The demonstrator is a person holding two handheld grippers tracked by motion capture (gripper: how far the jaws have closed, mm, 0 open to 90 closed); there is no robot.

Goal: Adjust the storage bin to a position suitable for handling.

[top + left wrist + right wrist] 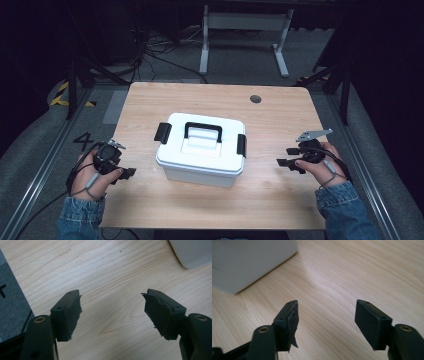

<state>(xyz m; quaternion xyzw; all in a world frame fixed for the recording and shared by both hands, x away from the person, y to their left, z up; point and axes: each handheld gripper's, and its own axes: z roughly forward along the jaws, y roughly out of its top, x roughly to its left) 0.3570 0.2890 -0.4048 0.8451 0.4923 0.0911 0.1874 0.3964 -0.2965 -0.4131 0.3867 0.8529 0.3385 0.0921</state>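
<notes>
A white storage box (pixel 201 150) with a black handle on its lid and a black clasp at each end sits at the middle of the wooden tabletop (pixel 280 195). The left gripper (pixel 129 173) rests low near the tabletop's left edge, just beside the box but apart from it, its jaws spread wide with nothing between them; a corner of the box shows at the top of the left gripper view. The right gripper (pixel 286 157) is held on the other side of the box, also clear of it, jaws likewise spread and empty above bare wood.
</notes>
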